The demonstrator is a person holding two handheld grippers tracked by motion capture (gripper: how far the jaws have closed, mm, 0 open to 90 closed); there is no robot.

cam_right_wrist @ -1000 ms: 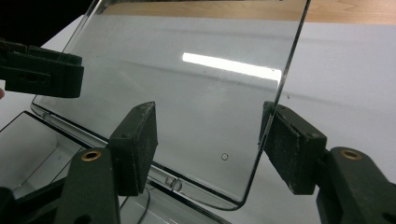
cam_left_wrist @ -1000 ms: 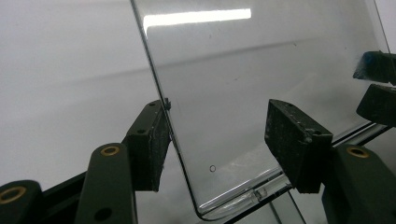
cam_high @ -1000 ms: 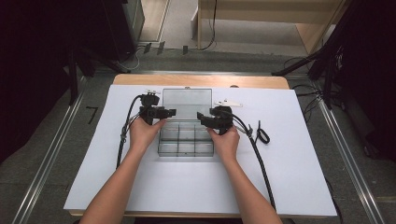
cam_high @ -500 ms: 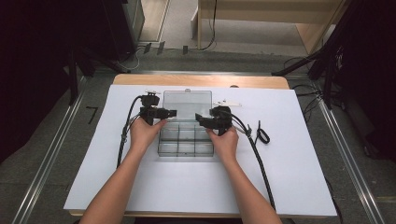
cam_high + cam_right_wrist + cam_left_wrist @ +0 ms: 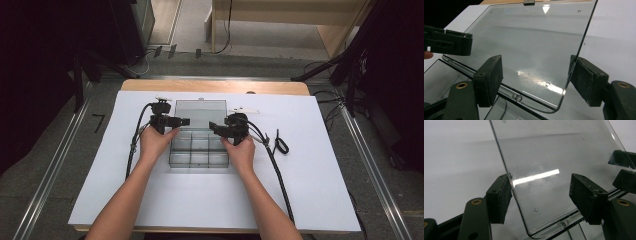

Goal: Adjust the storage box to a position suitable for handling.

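Observation:
A clear plastic compartment box (image 5: pixel 200 152) lies on the white table (image 5: pixel 150 200) with its clear lid (image 5: pixel 200 114) swung up and leaning back. My left gripper (image 5: pixel 182 121) is at the lid's left edge and my right gripper (image 5: pixel 212 126) at its right side. In the left gripper view the lid (image 5: pixel 549 157) stands between the jaws of the left gripper (image 5: pixel 541 187), its edge against the left pad (image 5: pixel 499 197). In the right gripper view the lid (image 5: pixel 531 37) sits between the jaws of the right gripper (image 5: pixel 536 75), its edge by the right pad (image 5: pixel 586 80). Both pairs of jaws have just been opening and stand wide.
A black cable loop (image 5: pixel 280 145) lies right of the box. Small white pieces rest near the lid's far corners (image 5: pixel 162 98) (image 5: pixel 245 107). The wooden table edge (image 5: pixel 215 86) runs behind the white sheet, and metal rails flank the table on the floor.

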